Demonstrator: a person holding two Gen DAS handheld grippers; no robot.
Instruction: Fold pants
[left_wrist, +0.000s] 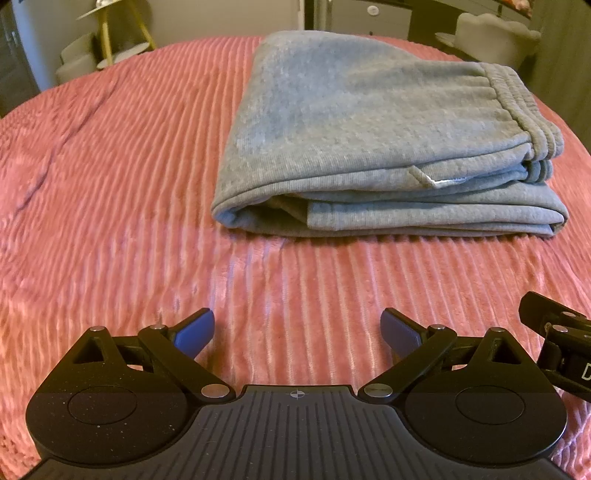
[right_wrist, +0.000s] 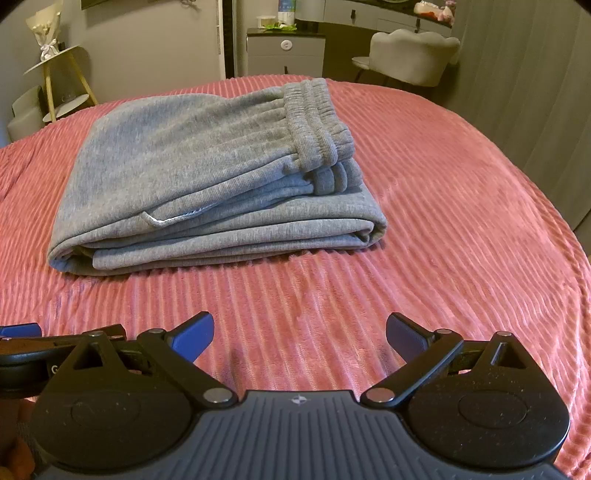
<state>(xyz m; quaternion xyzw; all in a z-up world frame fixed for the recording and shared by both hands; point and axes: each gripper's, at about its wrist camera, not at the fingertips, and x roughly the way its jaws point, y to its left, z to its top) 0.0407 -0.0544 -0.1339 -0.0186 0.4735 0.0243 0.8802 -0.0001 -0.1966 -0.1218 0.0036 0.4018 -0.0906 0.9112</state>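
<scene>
Grey sweatpants (left_wrist: 354, 129) lie folded in a thick stack on the pink ribbed bedspread (left_wrist: 110, 184), waistband at the right end. They also show in the right wrist view (right_wrist: 192, 173). My left gripper (left_wrist: 297, 330) is open and empty, hovering over the bedspread in front of the pants and apart from them. My right gripper (right_wrist: 300, 334) is open and empty, also short of the pants. Part of the right gripper shows at the right edge of the left wrist view (left_wrist: 554, 332).
A grey chair (right_wrist: 410, 55) and a grey cabinet (right_wrist: 286, 53) stand beyond the bed's far edge. A small round side table with yellow legs (right_wrist: 62, 77) stands at the back left. A grey curtain (right_wrist: 535, 92) hangs at the right.
</scene>
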